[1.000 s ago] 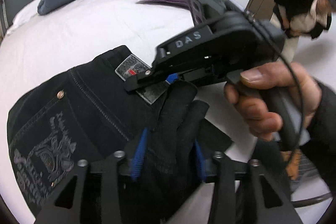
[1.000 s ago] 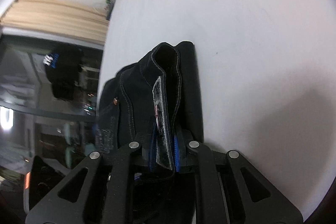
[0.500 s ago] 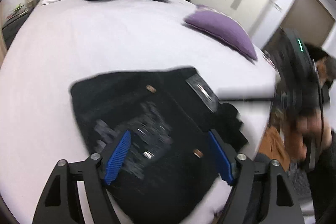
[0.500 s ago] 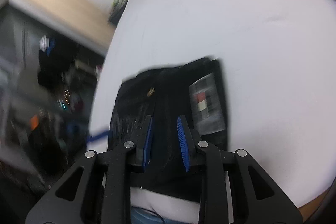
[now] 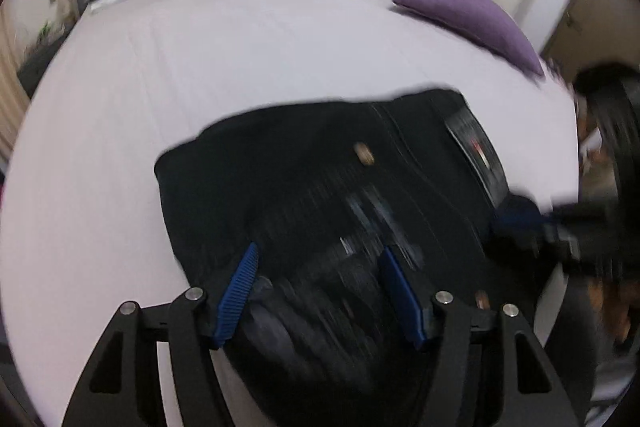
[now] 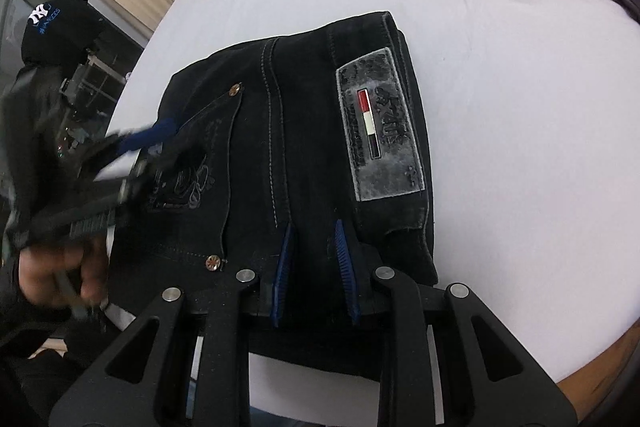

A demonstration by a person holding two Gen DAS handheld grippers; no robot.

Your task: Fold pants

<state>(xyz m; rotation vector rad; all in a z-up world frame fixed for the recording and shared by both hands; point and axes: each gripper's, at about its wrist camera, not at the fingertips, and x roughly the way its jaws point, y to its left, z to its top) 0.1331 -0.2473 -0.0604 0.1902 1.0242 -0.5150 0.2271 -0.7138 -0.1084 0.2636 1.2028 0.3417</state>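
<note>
We held both grippers, left gripper (image 5: 320,291) and right gripper (image 6: 314,269), released above the folded pants (image 6: 304,131); pressing flat near the patch (image 6: 378,127) would've tidied it.

Black pants (image 6: 280,155) lie folded on the bed.

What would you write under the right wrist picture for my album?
Folded black denim pants with a grey patch lie on the white bed.
</note>
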